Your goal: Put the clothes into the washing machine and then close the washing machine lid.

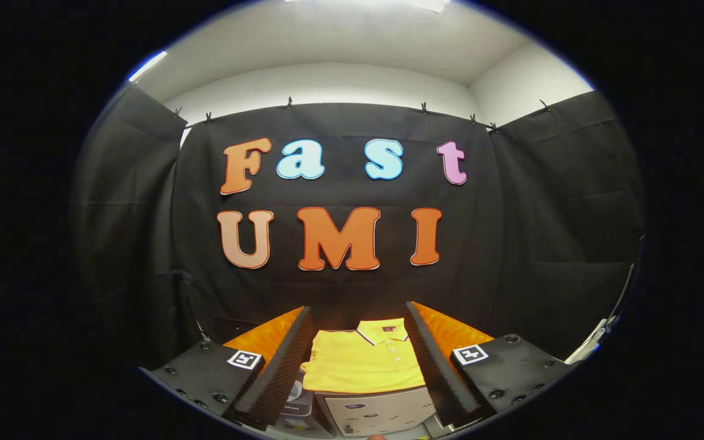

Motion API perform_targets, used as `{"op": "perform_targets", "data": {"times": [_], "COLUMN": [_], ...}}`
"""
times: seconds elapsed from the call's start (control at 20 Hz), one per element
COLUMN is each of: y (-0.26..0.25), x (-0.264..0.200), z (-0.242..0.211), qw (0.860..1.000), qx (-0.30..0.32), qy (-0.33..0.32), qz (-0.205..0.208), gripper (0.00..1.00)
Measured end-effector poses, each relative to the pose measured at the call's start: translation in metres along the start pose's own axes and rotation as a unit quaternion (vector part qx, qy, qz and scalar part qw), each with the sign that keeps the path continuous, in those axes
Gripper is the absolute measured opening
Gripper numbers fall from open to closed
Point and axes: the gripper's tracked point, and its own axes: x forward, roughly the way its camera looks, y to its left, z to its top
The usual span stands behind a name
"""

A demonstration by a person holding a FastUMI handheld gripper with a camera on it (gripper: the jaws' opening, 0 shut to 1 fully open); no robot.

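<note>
Fingers of the gripper (361, 360) stood wide apart with nothing between the pads, so the jaws were open and gripping nothing. Going from the left finger (278, 360) at 9 o'clock of the garment, across to the right finger (434, 360) at 3 o'clock, the folded yellow polo shirt (361, 360) lay in the gap between them, just ahead, with its collar (382, 331) toward 12 o'clock, near the black cloth wall. It rested on top of a pale box-shaped appliance (376, 412), probably the washing machine, though too little of it showed to be sure; whether its lid was up could not be told.

The shirt looked light, soft and limp, likely to unfold and drape once lifted. A pinch through several folded layers at the near edge, at 6 o'clock, or across the thicker collar seemed the safest hold.
</note>
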Motion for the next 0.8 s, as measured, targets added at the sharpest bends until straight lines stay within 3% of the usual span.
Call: {"op": "perform_targets", "data": {"times": [0.5,0.8], "y": [-0.004,-0.022], "x": [0.020,0.075], "z": [-0.014,-0.042], "qw": [1.000,0.999], "qx": [-0.002,0.009], "qy": [0.021,0.053], "qz": [0.004,0.008], "gripper": [0.98,0.98]}}
